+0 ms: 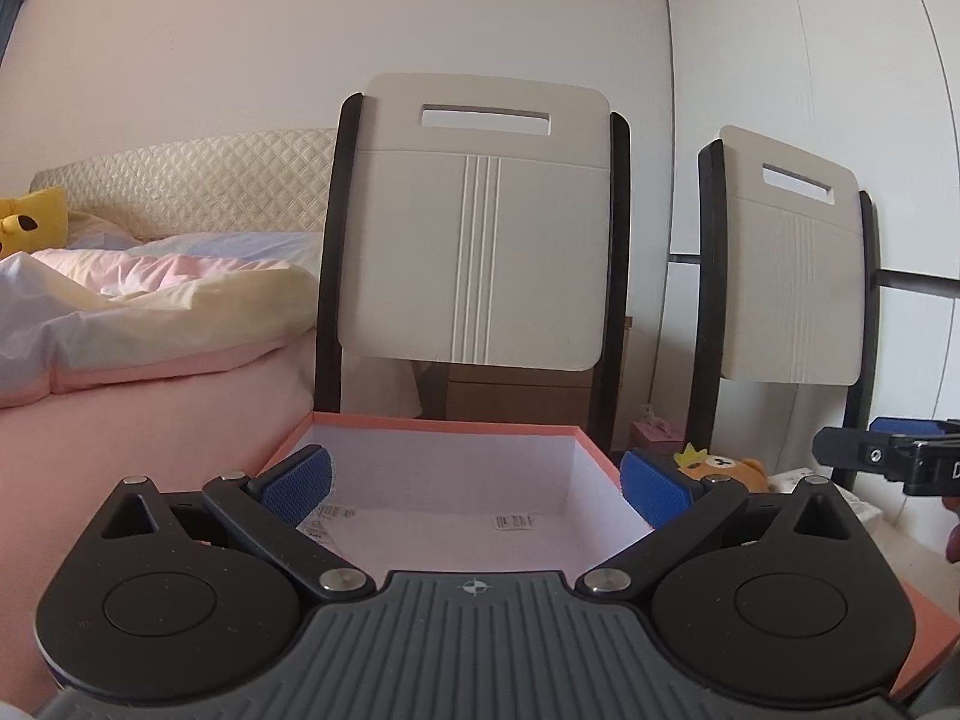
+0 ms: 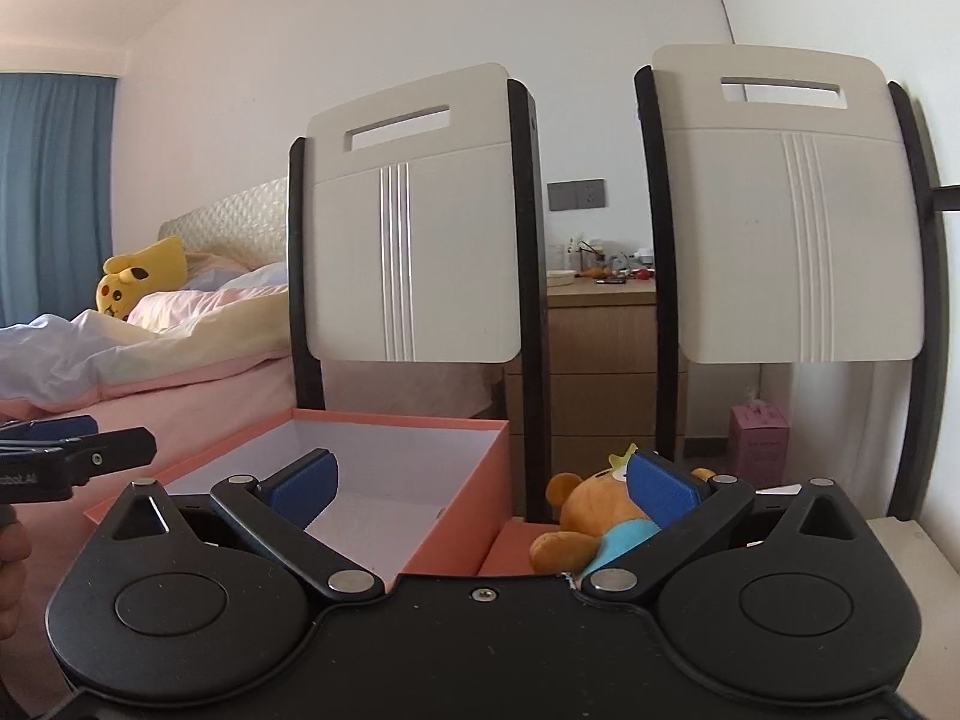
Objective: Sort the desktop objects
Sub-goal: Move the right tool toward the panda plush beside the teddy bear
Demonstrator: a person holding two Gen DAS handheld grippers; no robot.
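Two grippers, jaws apart, nothing held.
Right gripper (image 2: pixel 483 483) risked clipping the pink box (image 2: pixel 420 480) wall at 11 o'clock while reaching the bear plush (image 2: pixel 579 525); left gripper (image 1: pixel 474 483) hovered over the box.

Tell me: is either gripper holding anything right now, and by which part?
Nothing is held. The left gripper is open over the pink box; the right gripper is open, with the teddy bear beyond it, ungripped.
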